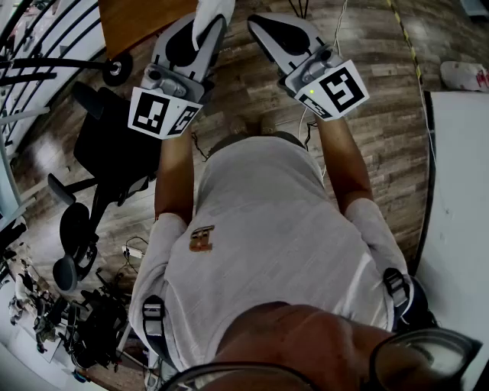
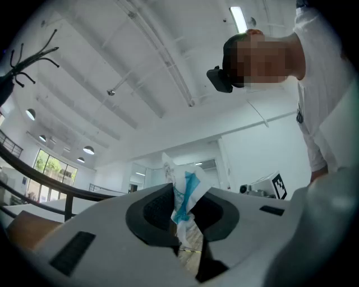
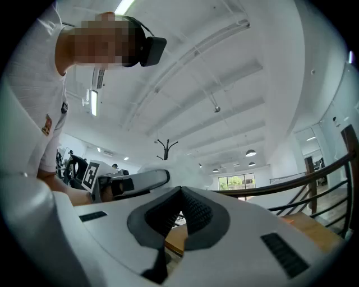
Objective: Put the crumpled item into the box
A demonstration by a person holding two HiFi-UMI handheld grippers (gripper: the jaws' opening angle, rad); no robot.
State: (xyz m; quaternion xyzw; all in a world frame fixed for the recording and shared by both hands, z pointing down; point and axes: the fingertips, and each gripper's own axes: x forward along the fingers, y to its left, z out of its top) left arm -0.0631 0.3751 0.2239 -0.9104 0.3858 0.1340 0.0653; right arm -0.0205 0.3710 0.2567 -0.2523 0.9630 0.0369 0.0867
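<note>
The crumpled item (image 2: 183, 175) is a wad of white wrapper with blue print. My left gripper (image 2: 189, 193) is shut on it, and the wad sticks up past the dark pads. In the head view the left gripper (image 1: 208, 29) is held out in front of the person's chest, the white wad (image 1: 212, 14) at its tip. My right gripper (image 1: 260, 27) is level with it on the right, its jaws together with nothing between them. In the right gripper view the right gripper (image 3: 180, 193) has pads meeting at the tips. I see no box that I can recognise.
A black office chair (image 1: 114, 145) stands on the wooden floor at the left, next to a dark railing (image 1: 38, 69). A brown board (image 1: 141, 19) lies ahead at the top. A white table (image 1: 458, 229) runs along the right. Cables (image 1: 309, 122) trail across the floor.
</note>
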